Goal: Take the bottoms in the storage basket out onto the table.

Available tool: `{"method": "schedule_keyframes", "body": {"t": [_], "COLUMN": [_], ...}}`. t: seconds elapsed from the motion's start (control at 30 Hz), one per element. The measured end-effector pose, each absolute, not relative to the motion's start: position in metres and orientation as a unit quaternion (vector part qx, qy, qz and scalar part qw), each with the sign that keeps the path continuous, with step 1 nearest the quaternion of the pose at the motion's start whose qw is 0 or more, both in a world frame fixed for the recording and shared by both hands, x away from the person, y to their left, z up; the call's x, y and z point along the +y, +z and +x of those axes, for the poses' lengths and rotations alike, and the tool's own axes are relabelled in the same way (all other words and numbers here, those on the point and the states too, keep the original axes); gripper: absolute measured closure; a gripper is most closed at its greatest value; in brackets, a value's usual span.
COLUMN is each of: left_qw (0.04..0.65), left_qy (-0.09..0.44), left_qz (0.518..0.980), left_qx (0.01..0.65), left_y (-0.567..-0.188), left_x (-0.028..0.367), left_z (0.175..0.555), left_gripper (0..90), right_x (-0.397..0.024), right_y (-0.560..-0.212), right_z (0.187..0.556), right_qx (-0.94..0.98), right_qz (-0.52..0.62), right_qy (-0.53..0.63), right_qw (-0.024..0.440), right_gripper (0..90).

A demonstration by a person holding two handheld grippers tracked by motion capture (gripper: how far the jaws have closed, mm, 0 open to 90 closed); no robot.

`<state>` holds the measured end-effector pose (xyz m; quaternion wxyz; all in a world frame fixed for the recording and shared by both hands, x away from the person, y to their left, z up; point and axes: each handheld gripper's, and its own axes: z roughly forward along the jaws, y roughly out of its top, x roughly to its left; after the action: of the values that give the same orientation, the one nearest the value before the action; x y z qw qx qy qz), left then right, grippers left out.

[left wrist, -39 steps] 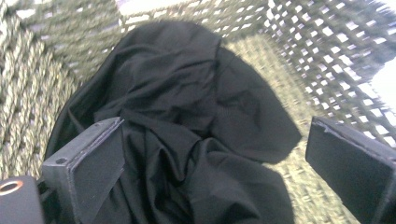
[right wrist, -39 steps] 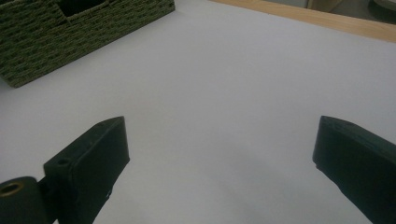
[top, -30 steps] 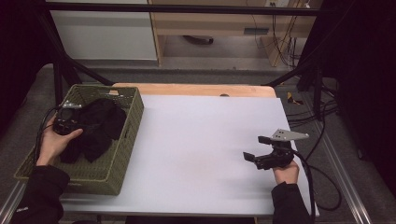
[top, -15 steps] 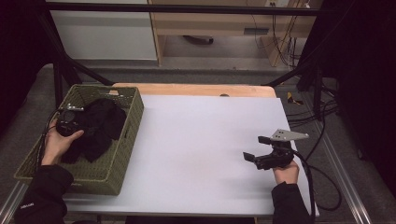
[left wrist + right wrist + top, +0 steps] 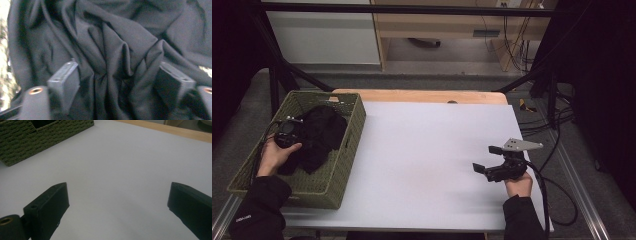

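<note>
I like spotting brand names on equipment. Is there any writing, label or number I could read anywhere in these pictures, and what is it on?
None can be read.
Small pale print on the person's left sleeve: too small and blurred to read.
The black cloth, the green woven basket, the white table and the two tools, left tool and right tool: no writing visible.

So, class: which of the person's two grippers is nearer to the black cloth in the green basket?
Left. The left gripper is down in the green basket, its jaws just closing around folds of the black cloth. The right gripper hangs open over the white table, far off.
</note>
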<state>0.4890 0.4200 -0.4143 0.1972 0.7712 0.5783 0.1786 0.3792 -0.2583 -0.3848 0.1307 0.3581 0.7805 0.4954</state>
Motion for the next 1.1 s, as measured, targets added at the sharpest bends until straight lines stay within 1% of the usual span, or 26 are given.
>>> {"method": "schedule_keyframes", "body": {"t": [0.03, 0.13, 0.17, 0.2, 0.23, 0.27, 0.33, 0.43, 0.5, 0.6, 0.67, 0.7, 0.73, 0.77, 0.8, 0.83, 0.87, 0.9, 0.93, 0.97, 1.0, 1.03, 1.1], "left_qw": [0.201, 0.209, 0.209, 0.207, 0.206, 0.204, 0.205, 0.203, 0.204, 0.216, 0.222, 0.228, 0.228, 0.232, 0.232, 0.238, 0.247, 0.267, 0.267, 0.276, 0.28, 0.283, 0.281], "left_qy": [0.177, 0.177, 0.178, 0.175, 0.17, 0.168, 0.157, 0.149, 0.14, 0.107, 0.091, 0.088, 0.088, 0.101, 0.101, 0.107, 0.114, 0.136, 0.136, 0.15, 0.164, 0.175, 0.185], "left_qz": [0.771, 0.767, 0.768, 0.769, 0.771, 0.772, 0.774, 0.78, 0.784, 0.791, 0.802, 0.812, 0.812, 0.816, 0.816, 0.815, 0.809, 0.802, 0.802, 0.798, 0.792, 0.786, 0.77], "left_qx": [0.578, 0.58, 0.579, 0.579, 0.578, 0.578, 0.577, 0.573, 0.57, 0.563, 0.547, 0.53, 0.53, 0.52, 0.52, 0.517, 0.521, 0.517, 0.517, 0.515, 0.516, 0.521, 0.543], "left_y": [-0.415, -0.415, -0.415, -0.415, -0.415, -0.415, -0.414, -0.413, -0.412, -0.41, -0.409, -0.408, -0.408, -0.406, -0.406, -0.405, -0.403, -0.399, -0.399, -0.397, -0.395, -0.394, -0.391], "left_x": [0.42, 0.421, 0.42, 0.42, 0.419, 0.419, 0.417, 0.416, 0.414, 0.408, 0.401, 0.395, 0.395, 0.392, 0.392, 0.392, 0.393, 0.395, 0.395, 0.396, 0.396, 0.397, 0.399], "left_z": [0.488, 0.486, 0.485, 0.485, 0.485, 0.484, 0.483, 0.481, 0.479, 0.476, 0.473, 0.471, 0.471, 0.47, 0.47, 0.47, 0.471, 0.471, 0.471, 0.472, 0.473, 0.474, 0.477], "left_gripper": [31.3, 45.2, 47.2, 52.2, 61.3, 61.3, 70.4, 79.4, 82.3, 83.4, 83.6, 83.3, 82.8, 80.7, 78.0, 78.0, 69.5, 55.7, 49.2, 49.2, 36.6, 27.6, 20.8], "right_x": [-0.258, -0.259, -0.259, -0.259, -0.259, -0.259, -0.259, -0.259, -0.259, -0.259, -0.26, -0.259, -0.259, -0.259, -0.259, -0.259, -0.258, -0.259, -0.259, -0.259, -0.259, -0.259, -0.258], "right_y": [-0.385, -0.384, -0.384, -0.384, -0.384, -0.384, -0.384, -0.384, -0.384, -0.384, -0.384, -0.384, -0.384, -0.384, -0.384, -0.384, -0.384, -0.385, -0.385, -0.385, -0.385, -0.385, -0.385], "right_z": [0.379, 0.379, 0.379, 0.379, 0.379, 0.379, 0.379, 0.379, 0.378, 0.378, 0.379, 0.379, 0.379, 0.379, 0.379, 0.379, 0.379, 0.379, 0.379, 0.379, 0.379, 0.379, 0.38], "right_qx": [0.781, 0.78, 0.781, 0.781, 0.78, 0.78, 0.781, 0.78, 0.779, 0.78, 0.78, 0.78, 0.78, 0.78, 0.78, 0.781, 0.781, 0.781, 0.781, 0.781, 0.782, 0.782, 0.782], "right_qz": [0.358, 0.357, 0.357, 0.356, 0.356, 0.356, 0.356, 0.355, 0.356, 0.356, 0.356, 0.355, 0.355, 0.356, 0.356, 0.355, 0.355, 0.355, 0.355, 0.356, 0.357, 0.358, 0.357], "right_qy": [0.496, 0.496, 0.496, 0.496, 0.497, 0.497, 0.497, 0.498, 0.499, 0.498, 0.497, 0.497, 0.497, 0.497, 0.497, 0.497, 0.496, 0.496, 0.496, 0.495, 0.494, 0.494, 0.494], "right_qw": [0.131, 0.132, 0.132, 0.132, 0.132, 0.132, 0.132, 0.132, 0.132, 0.132, 0.133, 0.134, 0.134, 0.132, 0.132, 0.132, 0.133, 0.133, 0.133, 0.132, 0.132, 0.132, 0.131], "right_gripper": [4.1, 4.1, 4.1, 4.1, 4.1, 4.1, 4.1, 4.1, 4.1, 4.1, 4.1, 4.1, 4.1, 4.0, 4.0, 4.0, 4.1, 4.1, 4.1, 4.0, 4.0, 4.0, 4.1]}}
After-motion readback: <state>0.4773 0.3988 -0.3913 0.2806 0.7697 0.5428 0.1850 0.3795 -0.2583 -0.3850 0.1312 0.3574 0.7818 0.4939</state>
